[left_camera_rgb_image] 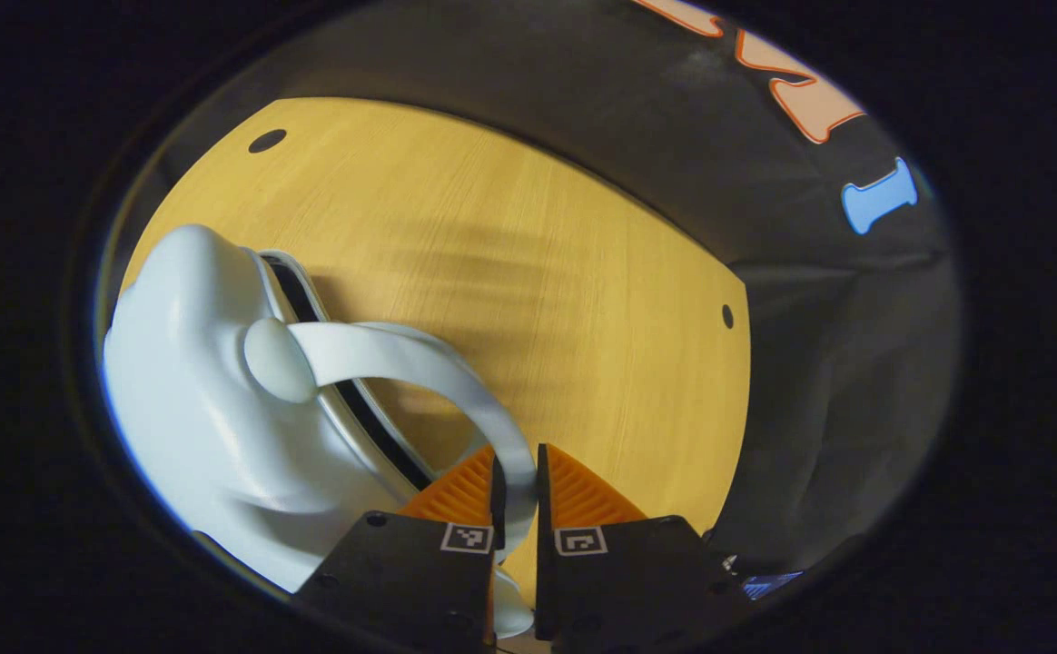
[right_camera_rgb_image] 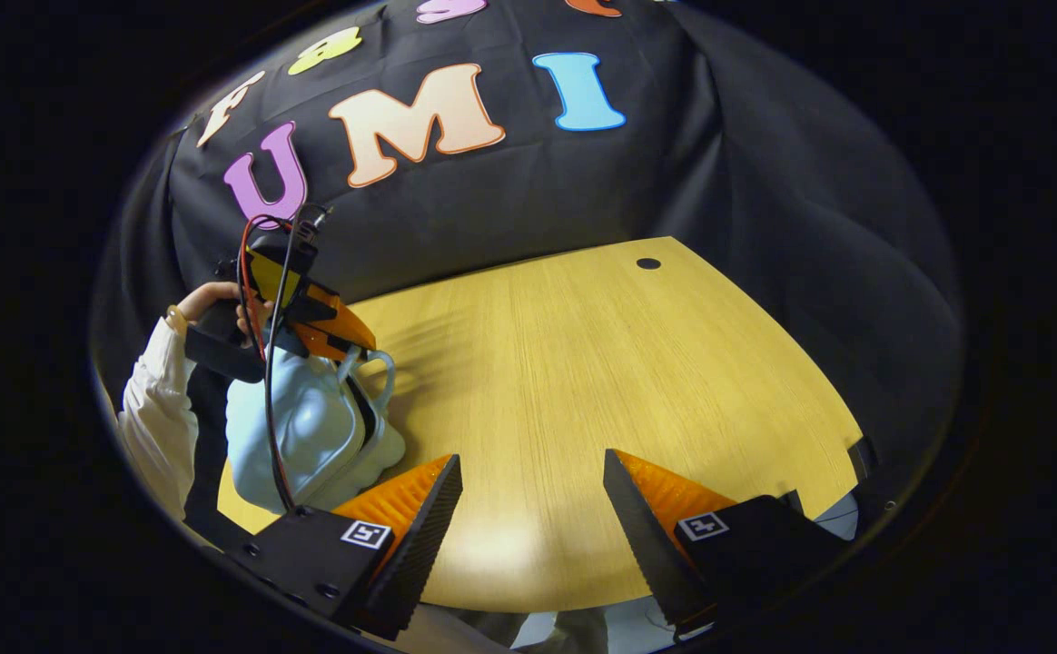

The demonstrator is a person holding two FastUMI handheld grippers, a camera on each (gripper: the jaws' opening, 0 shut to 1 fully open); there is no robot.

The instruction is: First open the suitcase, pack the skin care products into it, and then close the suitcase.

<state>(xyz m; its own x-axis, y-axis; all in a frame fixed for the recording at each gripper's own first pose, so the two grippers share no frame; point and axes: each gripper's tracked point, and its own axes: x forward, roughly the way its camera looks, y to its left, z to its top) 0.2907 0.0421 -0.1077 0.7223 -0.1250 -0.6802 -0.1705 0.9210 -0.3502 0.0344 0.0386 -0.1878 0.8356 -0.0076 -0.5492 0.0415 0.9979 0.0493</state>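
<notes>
A pale blue, cloud-shaped suitcase (left_camera_rgb_image: 183, 400) stands on the wooden table (left_camera_rgb_image: 538, 272), with a dark seam running between its two shells. Its curved handle (left_camera_rgb_image: 401, 359) arches toward me, and my left gripper (left_camera_rgb_image: 519, 454) is shut on it, both fingers pressing the strap. In the right gripper view the same suitcase (right_camera_rgb_image: 297, 436) stands at the table's left edge, with the left gripper (right_camera_rgb_image: 360, 350) on its handle from above, held by a hand (right_camera_rgb_image: 211, 295). My right gripper (right_camera_rgb_image: 533, 472) stands open over the near part of the table, with nothing between its fingers.
The wooden tabletop (right_camera_rgb_image: 601, 381) has small round cable holes (right_camera_rgb_image: 647, 263) (left_camera_rgb_image: 267, 141) near its corners. Black cloth walls close in behind and to the sides. A white sleeve (right_camera_rgb_image: 156, 409) reaches in at the left, with red and black cables hanging beside the suitcase.
</notes>
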